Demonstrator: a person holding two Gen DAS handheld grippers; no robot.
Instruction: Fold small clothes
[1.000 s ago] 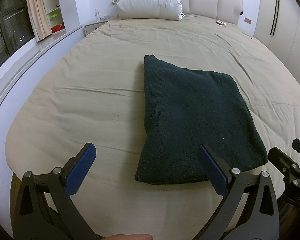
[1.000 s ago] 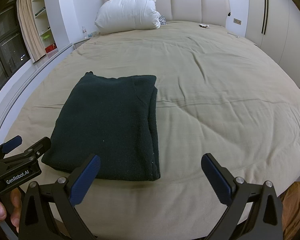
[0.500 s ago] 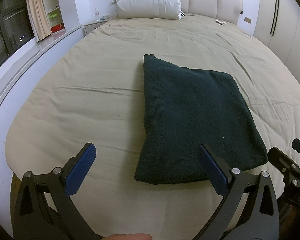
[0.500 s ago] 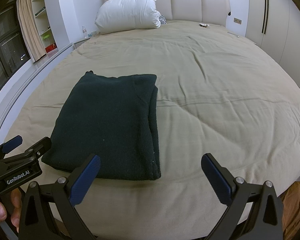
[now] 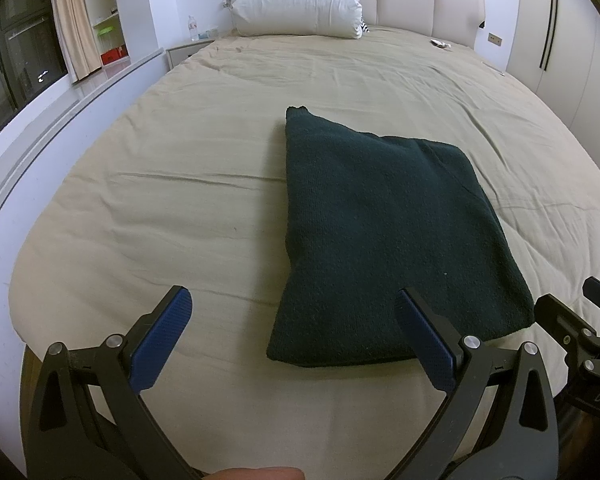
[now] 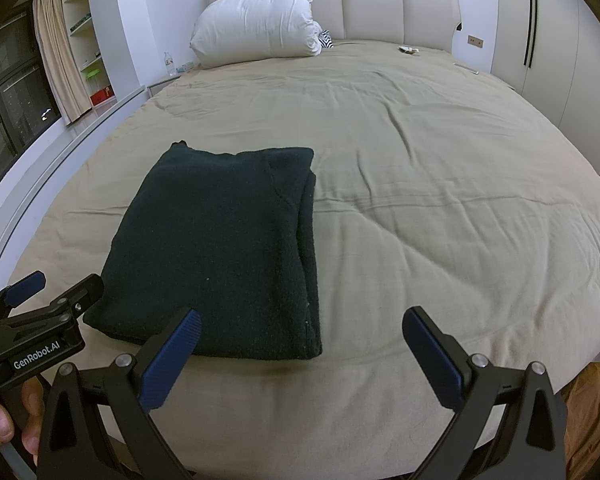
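Note:
A dark green knitted garment [image 5: 384, 232] lies folded into a flat rectangle on the beige bed cover [image 5: 172, 184]; it also shows in the right wrist view [image 6: 220, 248]. My left gripper [image 5: 292, 312] is open and empty, held above the near edge of the bed, just short of the garment's near left corner. My right gripper [image 6: 300, 324] is open and empty, held above the bed's near edge by the garment's near right corner. Each gripper shows at the edge of the other's view.
A white pillow [image 6: 256, 28] leans on the padded headboard [image 6: 380, 8] at the far end. A window ledge [image 5: 60, 96] and shelves run along the left. White wardrobe doors [image 6: 560, 40] stand on the right. A nightstand with a bottle [image 5: 193, 29] is at the far left.

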